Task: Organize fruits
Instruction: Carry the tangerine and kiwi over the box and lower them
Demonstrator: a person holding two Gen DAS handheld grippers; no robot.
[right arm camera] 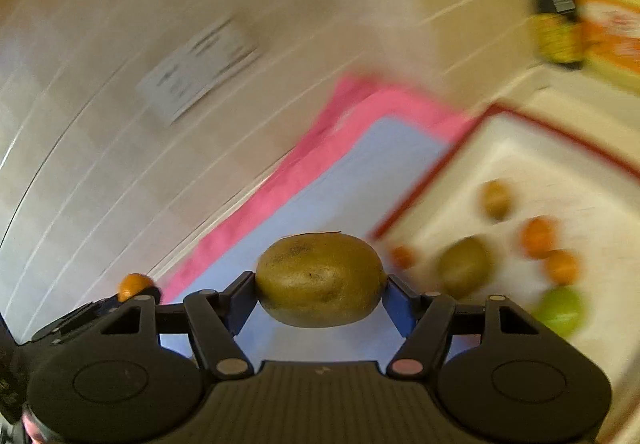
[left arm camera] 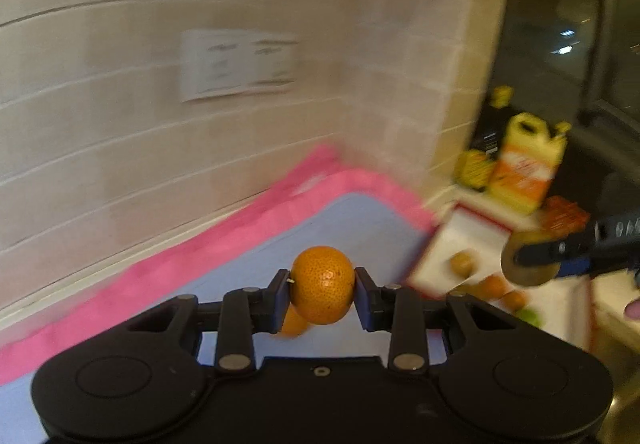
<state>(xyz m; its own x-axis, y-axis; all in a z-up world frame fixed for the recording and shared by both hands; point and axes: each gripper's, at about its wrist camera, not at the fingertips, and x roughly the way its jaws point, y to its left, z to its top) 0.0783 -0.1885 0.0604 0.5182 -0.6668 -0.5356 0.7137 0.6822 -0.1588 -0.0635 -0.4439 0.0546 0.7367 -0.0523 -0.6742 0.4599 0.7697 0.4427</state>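
My left gripper (left arm camera: 322, 294) is shut on a small orange mandarin (left arm camera: 322, 284), held above a blue mat (left arm camera: 352, 224) with a pink border. Another mandarin (left arm camera: 294, 324) lies on the mat just below it. My right gripper (right arm camera: 320, 302) is shut on a brown kiwi (right arm camera: 320, 280), also over the blue mat (right arm camera: 360, 171). In the left wrist view the right gripper (left arm camera: 532, 264) shows at the right edge with the kiwi (left arm camera: 524, 276). In the right wrist view the left gripper's mandarin (right arm camera: 134, 286) peeks in at the lower left. Both views are blurred.
A white tray (right arm camera: 560, 163) with a red rim lies right of the mat, holding kiwis (right arm camera: 464, 266), mandarins (right arm camera: 538, 236) and a green fruit (right arm camera: 560, 310). A yellow jug (left arm camera: 528, 163) and a dark bottle (left arm camera: 488, 139) stand behind it. A tiled wall (left arm camera: 160, 123) with sockets runs behind the mat.
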